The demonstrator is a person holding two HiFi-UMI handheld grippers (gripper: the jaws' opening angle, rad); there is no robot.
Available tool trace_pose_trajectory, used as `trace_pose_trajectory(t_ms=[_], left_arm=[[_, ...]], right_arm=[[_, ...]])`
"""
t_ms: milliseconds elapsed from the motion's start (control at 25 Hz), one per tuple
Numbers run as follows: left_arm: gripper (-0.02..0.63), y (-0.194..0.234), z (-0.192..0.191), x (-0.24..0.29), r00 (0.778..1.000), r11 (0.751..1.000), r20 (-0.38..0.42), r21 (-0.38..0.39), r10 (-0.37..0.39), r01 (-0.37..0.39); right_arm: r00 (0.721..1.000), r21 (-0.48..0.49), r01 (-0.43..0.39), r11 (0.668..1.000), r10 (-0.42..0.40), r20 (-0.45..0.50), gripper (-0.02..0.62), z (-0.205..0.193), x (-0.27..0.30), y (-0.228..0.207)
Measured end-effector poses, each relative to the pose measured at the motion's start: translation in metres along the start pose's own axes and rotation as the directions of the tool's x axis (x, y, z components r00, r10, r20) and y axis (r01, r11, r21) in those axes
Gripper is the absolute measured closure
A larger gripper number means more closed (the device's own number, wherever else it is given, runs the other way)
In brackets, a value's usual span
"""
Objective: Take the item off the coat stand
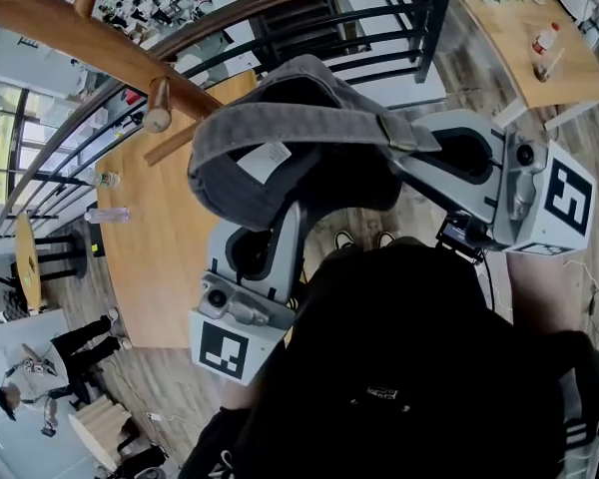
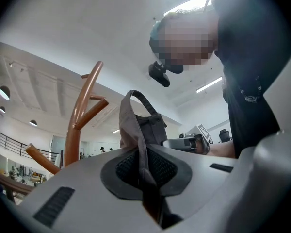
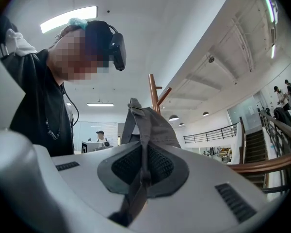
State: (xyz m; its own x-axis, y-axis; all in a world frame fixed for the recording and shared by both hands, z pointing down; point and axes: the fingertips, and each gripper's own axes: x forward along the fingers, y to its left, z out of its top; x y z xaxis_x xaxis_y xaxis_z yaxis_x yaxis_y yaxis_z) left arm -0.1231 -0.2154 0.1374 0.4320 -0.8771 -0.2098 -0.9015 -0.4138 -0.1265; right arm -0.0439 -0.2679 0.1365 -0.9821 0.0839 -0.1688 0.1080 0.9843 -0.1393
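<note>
A grey cap (image 1: 280,138) hangs in the air between both grippers, just right of the brown wooden coat stand (image 1: 70,28) and clear of its peg (image 1: 158,108). My left gripper (image 1: 285,216) comes up from below and is shut on the cap's lower edge. From the right, my right gripper (image 1: 407,153) is shut on the cap's strap side. In the left gripper view the cap's (image 2: 140,125) fabric is pinched in the left gripper (image 2: 144,174), with the stand (image 2: 80,120) behind at the left. The right gripper view shows the cap (image 3: 153,125) clamped in the right gripper (image 3: 144,171), in front of the stand (image 3: 155,93).
A black metal railing (image 1: 379,28) with a wooden handrail curves behind the cap. Below lies a wooden table (image 1: 150,257) with a bottle (image 1: 108,214). A second table (image 1: 539,58) is at the top right. People (image 1: 50,362) stand on the floor at the lower left.
</note>
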Motion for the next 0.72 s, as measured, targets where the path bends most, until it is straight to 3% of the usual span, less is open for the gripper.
trace_pose_trajectory(t_ms=[200, 360, 480, 720], left_arm=[[0.586, -0.012, -0.005, 0.029, 0.997, 0.997, -0.008, -0.025, -0.071, 0.071], [0.586, -0.009, -0.029, 0.034, 0.991, 0.989, 0.003, -0.071, -0.131, 0.131], [0.586, -0.007, -0.05, 0.042, 0.985, 0.977, -0.009, -0.13, -0.171, 0.169], [0.586, -0.046, -0.047, 0.081, 0.969, 0.954, -0.007, -0.18, -0.247, 0.242]], right_arm=[[0.997, -0.017, 0.075, 0.997, -0.075, 0.001, 0.561, 0.007, -0.028, -0.01], [0.988, -0.012, 0.155, 0.988, -0.155, 0.001, 0.561, -0.018, -0.032, -0.011], [0.976, -0.015, 0.217, 0.976, -0.217, -0.025, 0.561, -0.036, -0.04, -0.018], [0.945, -0.014, 0.325, 0.946, -0.325, -0.049, 0.561, -0.021, -0.092, -0.015]])
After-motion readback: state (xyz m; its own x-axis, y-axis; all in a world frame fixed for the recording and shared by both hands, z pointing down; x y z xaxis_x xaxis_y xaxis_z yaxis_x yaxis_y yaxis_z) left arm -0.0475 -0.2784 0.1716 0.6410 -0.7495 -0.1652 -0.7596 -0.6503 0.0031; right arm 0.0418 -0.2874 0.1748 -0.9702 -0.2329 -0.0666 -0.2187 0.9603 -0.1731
